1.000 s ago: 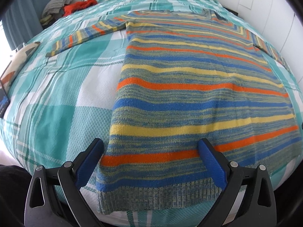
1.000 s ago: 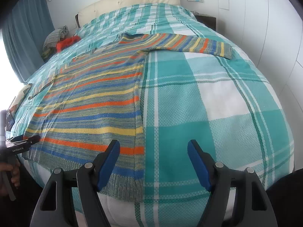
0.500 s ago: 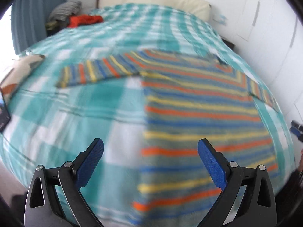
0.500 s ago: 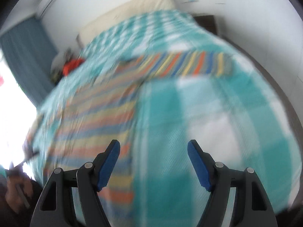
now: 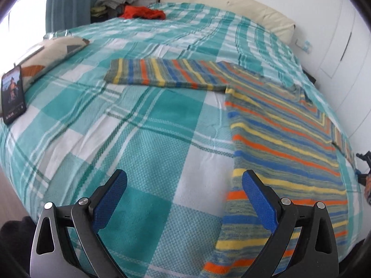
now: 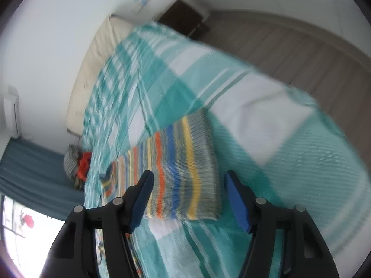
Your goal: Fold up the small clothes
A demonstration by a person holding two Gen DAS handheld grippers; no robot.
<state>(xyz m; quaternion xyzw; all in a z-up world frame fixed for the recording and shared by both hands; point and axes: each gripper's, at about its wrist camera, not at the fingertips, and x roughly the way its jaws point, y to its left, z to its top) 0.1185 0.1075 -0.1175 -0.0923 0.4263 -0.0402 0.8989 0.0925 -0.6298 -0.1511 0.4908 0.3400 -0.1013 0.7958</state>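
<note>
One striped sweater (image 5: 285,139) is seen, with two sleeves counted. One checked bedspread (image 5: 143,139), one phone (image 5: 12,95), one patterned cushion (image 5: 48,51), one headboard (image 5: 222,2) and one clothes pile (image 5: 129,4) are counted.

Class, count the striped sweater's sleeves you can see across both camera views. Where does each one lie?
2. The left sleeve lies flat, stretched out over the checked bedspread. The right sleeve lies flat on the bed's other side, just ahead of the closing right gripper, not gripped.

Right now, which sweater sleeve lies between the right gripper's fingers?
The sleeve pointing toward the floor side, framed by the closing right gripper; the other sleeve points toward the window.
</note>
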